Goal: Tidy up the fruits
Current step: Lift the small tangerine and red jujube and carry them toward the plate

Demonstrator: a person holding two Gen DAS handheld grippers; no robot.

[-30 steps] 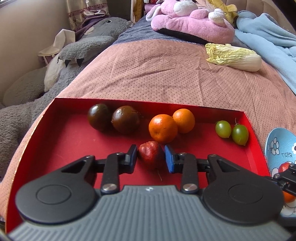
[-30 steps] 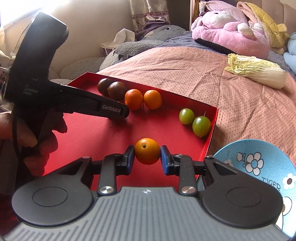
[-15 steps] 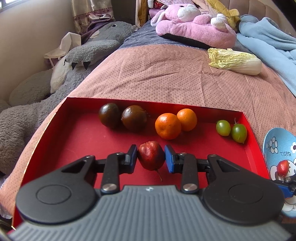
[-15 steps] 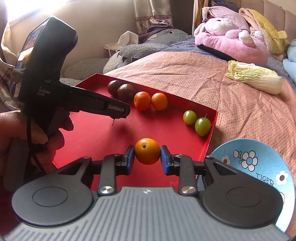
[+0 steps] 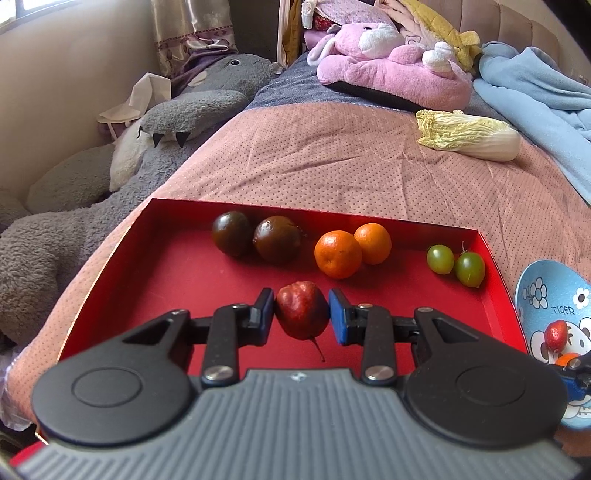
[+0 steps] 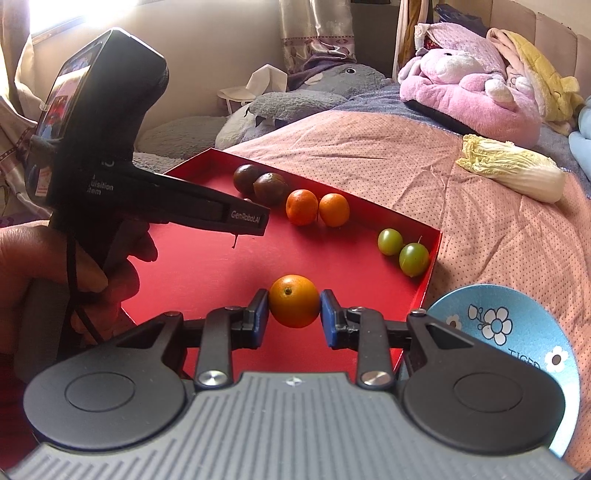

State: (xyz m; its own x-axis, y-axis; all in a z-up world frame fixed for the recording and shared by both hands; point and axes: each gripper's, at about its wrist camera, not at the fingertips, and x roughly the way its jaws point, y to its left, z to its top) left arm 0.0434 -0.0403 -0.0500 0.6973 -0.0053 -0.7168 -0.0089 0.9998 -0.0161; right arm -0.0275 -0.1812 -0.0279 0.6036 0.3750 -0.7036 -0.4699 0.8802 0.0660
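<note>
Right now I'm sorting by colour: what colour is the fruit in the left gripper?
Dark red fruit with a stem, clearest in the left wrist view.

Bright daylight from the blown-out window [image 6: 51, 14]; sharp focus; fisheye-bent edges

Left tool [image 5: 301, 314] level and pointing toward 12 o'clock, both fingers [image 5: 338, 317] pressed against opposite sides of a red fruit [image 5: 302, 309], stem hanging toward 6 o'clock. Right tool [image 6: 294, 314] likewise level, blue pads [image 6: 328, 317] clamped on a small orange [image 6: 293, 301]. In the right wrist view, left hand [image 6: 55, 280] at 9 o'clock, wrapped around the black handle, cable running between its knuckles.
</note>
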